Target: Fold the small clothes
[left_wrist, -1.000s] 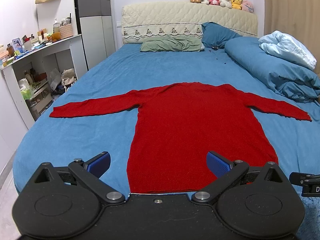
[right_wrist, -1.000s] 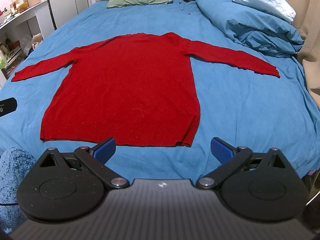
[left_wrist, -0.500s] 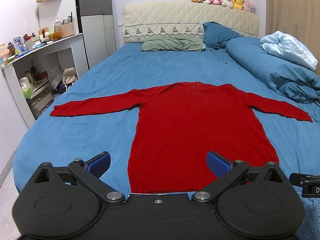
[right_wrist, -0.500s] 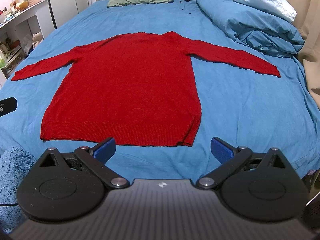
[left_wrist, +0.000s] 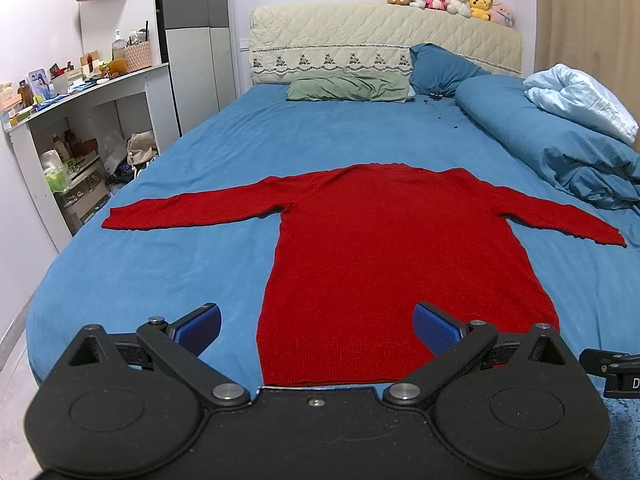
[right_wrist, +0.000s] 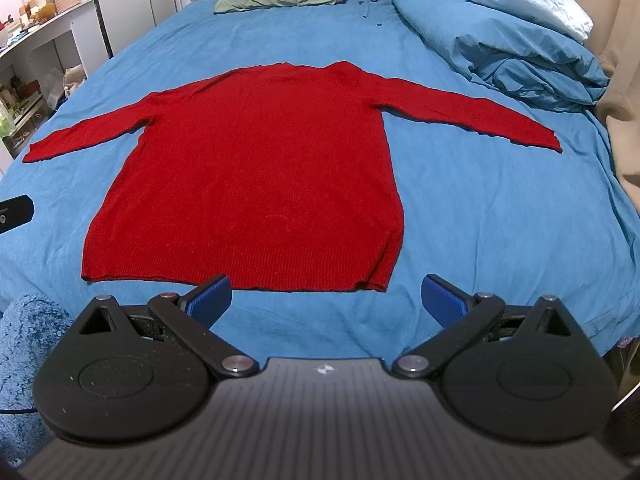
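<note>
Red knitted long-sleeved sweater (left_wrist: 384,248) lies flat, sleeves spread, on the blue bed (left_wrist: 160,264); you have folded nothing yet. Your left tongs (left_wrist: 316,330) and right tongs (right_wrist: 326,298) gape empty.

Two fisheye views, each from just behind a tool at the foot of the bed (left_wrist: 200,152), looking along the mattress toward the headboard (left_wrist: 384,32). The left view sits level, above the near left corner of the sweater (left_wrist: 384,248), taking in the desk (left_wrist: 96,92) and the wall. The right view stands more to the right and tilts downward, close over the hem. Both views share the sweater (right_wrist: 256,168), the pillows and the duvet (right_wrist: 504,36).
</note>
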### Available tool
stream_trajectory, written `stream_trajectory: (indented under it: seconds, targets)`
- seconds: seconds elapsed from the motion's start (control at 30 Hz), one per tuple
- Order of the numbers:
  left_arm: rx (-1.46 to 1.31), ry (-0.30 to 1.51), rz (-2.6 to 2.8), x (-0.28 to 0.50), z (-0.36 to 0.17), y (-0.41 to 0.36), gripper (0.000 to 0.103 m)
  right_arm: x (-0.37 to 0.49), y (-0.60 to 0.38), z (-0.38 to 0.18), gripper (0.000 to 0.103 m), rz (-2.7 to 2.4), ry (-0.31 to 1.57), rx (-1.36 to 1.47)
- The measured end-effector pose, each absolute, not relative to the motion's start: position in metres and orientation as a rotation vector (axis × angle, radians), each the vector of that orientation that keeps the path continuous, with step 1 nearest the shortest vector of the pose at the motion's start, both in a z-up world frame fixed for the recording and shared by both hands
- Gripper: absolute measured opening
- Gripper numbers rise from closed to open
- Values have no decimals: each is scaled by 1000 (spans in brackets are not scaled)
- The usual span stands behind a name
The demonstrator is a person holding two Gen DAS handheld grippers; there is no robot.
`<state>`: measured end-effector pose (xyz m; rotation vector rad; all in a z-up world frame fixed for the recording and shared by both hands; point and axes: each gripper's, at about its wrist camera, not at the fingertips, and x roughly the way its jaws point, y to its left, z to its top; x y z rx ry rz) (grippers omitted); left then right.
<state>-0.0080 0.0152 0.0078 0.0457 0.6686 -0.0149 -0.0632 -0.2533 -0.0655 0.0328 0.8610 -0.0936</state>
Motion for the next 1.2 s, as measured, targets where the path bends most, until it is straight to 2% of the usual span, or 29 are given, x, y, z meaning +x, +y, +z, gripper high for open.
stream_trajectory:
  seconds: [0.23, 0.37, 0.57, 0.7, 0.83, 0.97, 1.2]
  targets:
    - [42, 662, -10, -7, 12, 15, 103, -64, -253, -63, 103, -91, 856, 36]
    - [30, 629, -24, 7, 32, 11, 103, -61, -260, -53, 103, -96, 836, 53]
    - [52, 482, -91, 70, 83, -17, 103, -29, -302, -25, 103, -134, 753, 103]
    - [47, 467, -162, 139, 92, -51, 103, 12, -353, -12, 103, -206, 682, 164]
    - [41, 521, -211, 216, 74, -90, 103, 61, -415, -19, 103, -306, 630, 218]
    - [68, 641, -213, 296, 31, -134, 103, 101, -481, -46, 103, -384, 565, 296]
    - [114, 751, -245, 383, -51, -182, 103, 157, -578, -134, 103, -488, 541, 414]
